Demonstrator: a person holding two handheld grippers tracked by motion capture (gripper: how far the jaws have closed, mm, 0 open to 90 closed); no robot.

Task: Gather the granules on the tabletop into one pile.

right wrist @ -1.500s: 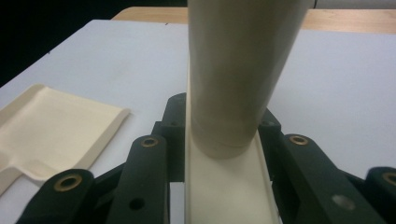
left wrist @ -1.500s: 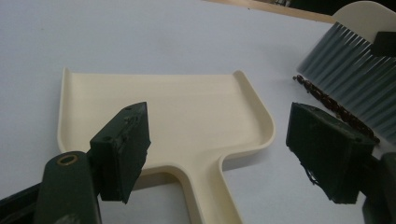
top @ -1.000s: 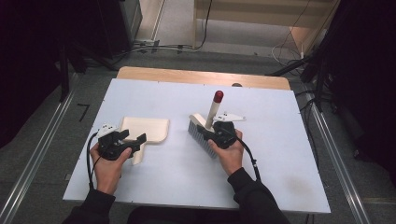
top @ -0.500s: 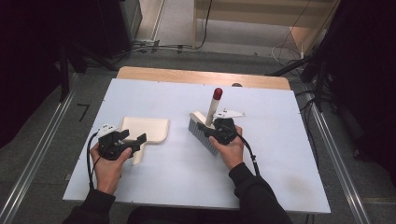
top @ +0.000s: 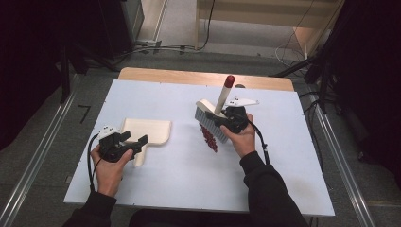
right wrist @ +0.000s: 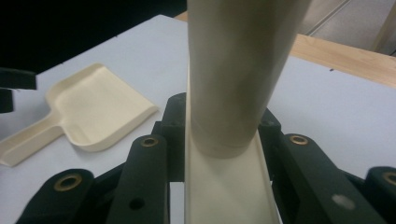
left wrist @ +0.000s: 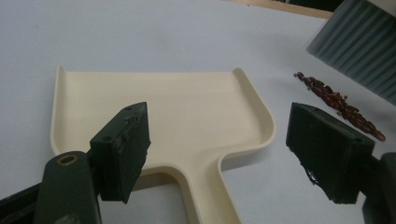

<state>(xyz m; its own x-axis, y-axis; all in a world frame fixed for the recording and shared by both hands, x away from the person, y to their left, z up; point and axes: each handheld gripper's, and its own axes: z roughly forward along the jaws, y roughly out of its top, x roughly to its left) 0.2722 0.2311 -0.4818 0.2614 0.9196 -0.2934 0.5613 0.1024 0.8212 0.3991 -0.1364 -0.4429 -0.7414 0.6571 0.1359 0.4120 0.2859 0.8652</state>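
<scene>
The fingers (right wrist: 144,186) of the right gripper (top: 227,118) were clamped on the cream handle of the brush (top: 213,118), whose grey bristles hung just above the table (top: 283,189) at a small row of dark red bits (top: 208,138). The left gripper (top: 130,143) sat at the near left with its jaws spread wide and nothing between them, poised over the handle of the dustpan (top: 149,131), which lay flat and unheld on the table, well to the left of the bits.

The risk, as I judged it: with the dustpan loose, a sweep towards it could shove the pan away rather than load it, or scatter the bits past its lip. A tilted brush could also skip over some of them.

Count: one brush, one dustpan, two grippers, one cluster of red bits, too small to number singly.
</scene>
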